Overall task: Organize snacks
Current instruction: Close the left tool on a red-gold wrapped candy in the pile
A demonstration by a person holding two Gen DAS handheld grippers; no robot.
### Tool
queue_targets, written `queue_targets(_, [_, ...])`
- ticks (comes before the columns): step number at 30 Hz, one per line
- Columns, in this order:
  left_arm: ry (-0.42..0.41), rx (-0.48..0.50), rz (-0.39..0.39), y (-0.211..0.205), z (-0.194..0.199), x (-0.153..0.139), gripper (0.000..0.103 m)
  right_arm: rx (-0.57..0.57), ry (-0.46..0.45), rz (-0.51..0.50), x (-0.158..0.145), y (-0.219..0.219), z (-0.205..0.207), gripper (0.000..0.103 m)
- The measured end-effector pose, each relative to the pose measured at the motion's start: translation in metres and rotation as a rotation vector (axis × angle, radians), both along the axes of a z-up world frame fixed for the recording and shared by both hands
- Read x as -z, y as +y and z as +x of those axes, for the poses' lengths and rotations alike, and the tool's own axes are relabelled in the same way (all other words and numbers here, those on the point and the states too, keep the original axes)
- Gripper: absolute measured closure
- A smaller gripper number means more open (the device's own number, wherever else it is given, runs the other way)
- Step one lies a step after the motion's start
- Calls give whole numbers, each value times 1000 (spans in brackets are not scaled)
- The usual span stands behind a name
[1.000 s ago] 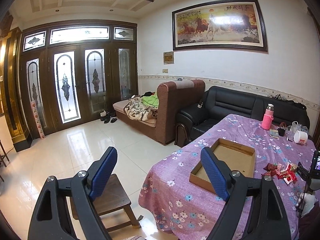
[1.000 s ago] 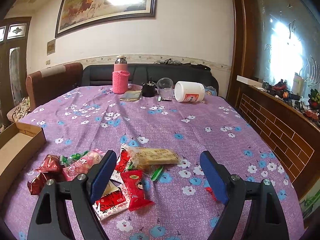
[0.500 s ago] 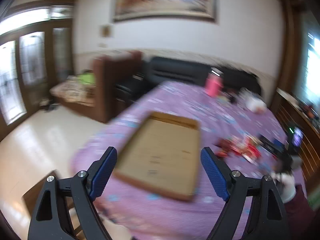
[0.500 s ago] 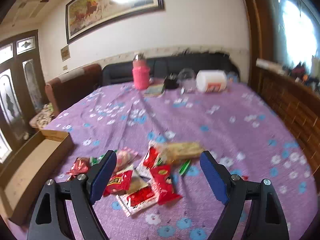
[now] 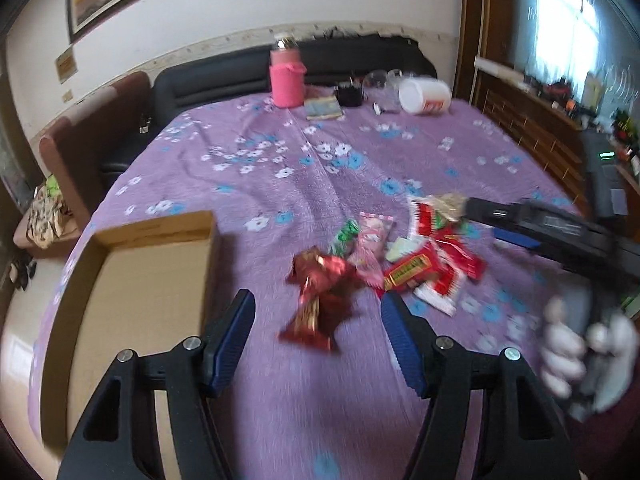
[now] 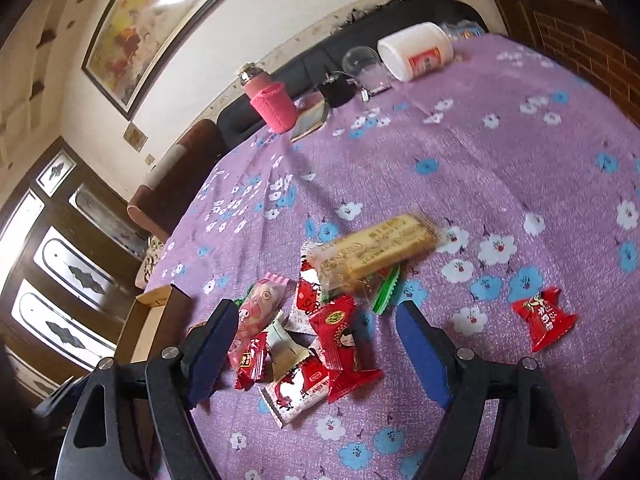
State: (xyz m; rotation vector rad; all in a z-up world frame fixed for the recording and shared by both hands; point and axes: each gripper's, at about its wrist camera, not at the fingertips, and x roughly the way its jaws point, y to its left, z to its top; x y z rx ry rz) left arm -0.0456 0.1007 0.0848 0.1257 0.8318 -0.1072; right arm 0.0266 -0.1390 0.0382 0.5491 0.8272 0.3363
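Left wrist view: the left gripper [image 5: 318, 340] hangs over the purple tabletop [image 5: 280, 160], fingers wide and empty, a cardboard box [image 5: 132, 300] just left. Ahead lie the snacks [image 5: 384, 256] — scattered in a loose pile. The right gripper [image 6: 316, 344], fingers also spread, hovers above them; a pink bottle [image 6: 272, 104] stands far back.

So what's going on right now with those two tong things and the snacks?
Left tongs open, empty, over the dark red foil packets. Right tongs open, empty, over the snack pile. Cardboard tray holds no snacks. Nothing in the way.
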Motion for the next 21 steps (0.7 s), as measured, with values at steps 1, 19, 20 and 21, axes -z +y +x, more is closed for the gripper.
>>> queue_targets(1, [8, -6, 18, 1, 10, 4, 38, 3, 4, 4, 1, -1, 1, 18])
queue_targets(19, [57, 29, -217, 31, 45, 17, 103, -11, -39, -130, 2, 11, 2, 19])
queue_targets(20, [64, 25, -239, 36, 42, 15, 103, -17, -48, -141, 1, 14, 0, 19])
queue_targets(21, [80, 22, -269, 40, 41, 14, 103, -26, -57, -149, 1, 17, -1, 19])
